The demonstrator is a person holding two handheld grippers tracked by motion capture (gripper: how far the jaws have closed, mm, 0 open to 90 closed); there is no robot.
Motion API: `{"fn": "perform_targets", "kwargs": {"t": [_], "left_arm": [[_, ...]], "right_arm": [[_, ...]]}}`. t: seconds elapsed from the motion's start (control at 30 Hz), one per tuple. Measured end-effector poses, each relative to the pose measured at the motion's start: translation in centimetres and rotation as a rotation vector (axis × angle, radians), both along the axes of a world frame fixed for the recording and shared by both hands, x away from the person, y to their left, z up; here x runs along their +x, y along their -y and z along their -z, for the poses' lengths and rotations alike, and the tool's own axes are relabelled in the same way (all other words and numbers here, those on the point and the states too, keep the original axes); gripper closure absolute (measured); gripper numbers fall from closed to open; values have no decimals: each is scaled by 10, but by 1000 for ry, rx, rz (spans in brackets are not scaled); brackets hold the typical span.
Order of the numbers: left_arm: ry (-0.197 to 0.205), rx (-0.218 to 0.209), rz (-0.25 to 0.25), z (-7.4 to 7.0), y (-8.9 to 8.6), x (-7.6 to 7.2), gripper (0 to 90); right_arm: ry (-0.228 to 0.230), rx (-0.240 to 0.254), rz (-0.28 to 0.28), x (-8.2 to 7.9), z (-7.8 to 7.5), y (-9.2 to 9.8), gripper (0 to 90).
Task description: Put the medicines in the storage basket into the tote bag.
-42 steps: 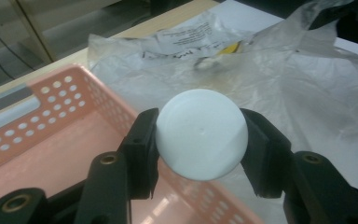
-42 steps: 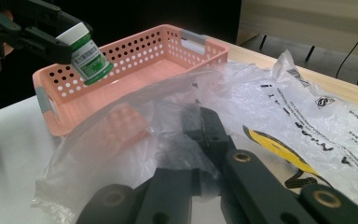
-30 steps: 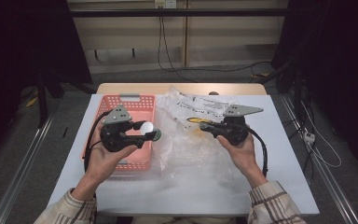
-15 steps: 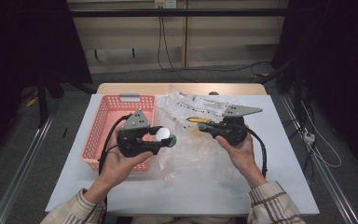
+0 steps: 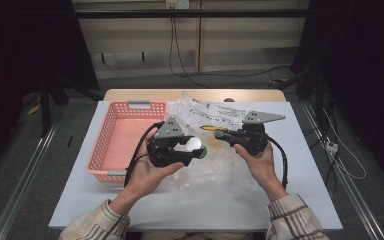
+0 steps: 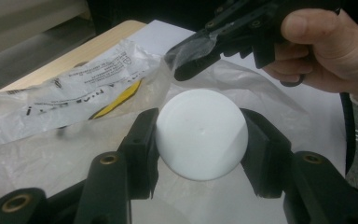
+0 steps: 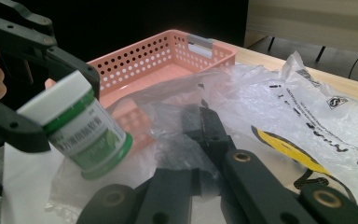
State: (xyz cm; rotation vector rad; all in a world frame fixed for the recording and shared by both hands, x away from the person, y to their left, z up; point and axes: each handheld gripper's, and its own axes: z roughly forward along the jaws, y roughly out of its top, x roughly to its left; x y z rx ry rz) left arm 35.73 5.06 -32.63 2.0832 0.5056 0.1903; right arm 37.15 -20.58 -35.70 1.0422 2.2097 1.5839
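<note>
Hand-held grippers over a white-covered table, seen from the high view and from both gripper views. The left hand-held gripper is closed on a small bottle with a white cap and a green label; its two black jaws press the cap from either side, as the left gripper view shows. The bottle is carried tilted above the table, just right of the pink perforated basket and over the near edge of a clear plastic bag. The right hand-held gripper has its jaws brought together on a fold of that bag, pinching the film; in the right gripper view the jaws meet under a layer of crumpled plastic. The bag bears black printed text and a yellow mark, and lies spread across the middle of the table, its far end reaching the wooden edge. The two grippers face each other, close but apart, with the bottle between them. The left hand and right hand grip the handles; plaid sleeves enter from below.
</note>
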Motion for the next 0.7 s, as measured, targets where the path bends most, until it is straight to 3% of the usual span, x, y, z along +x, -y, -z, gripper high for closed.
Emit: {"fn": "perform_targets", "kwargs": {"t": [0.23,0.4,0.7], "left_arm": [[-24,38,10,17,17,6,510],[-45,74,-5,31,21,11,510],[-77,94,-43,50,34,28,510]], "right_arm": [[2,-6,-1,0,0,-1,900],[12,-16,6,-1,-1,1,900],[3,-17,-4,-1,0,-2,900]]}}
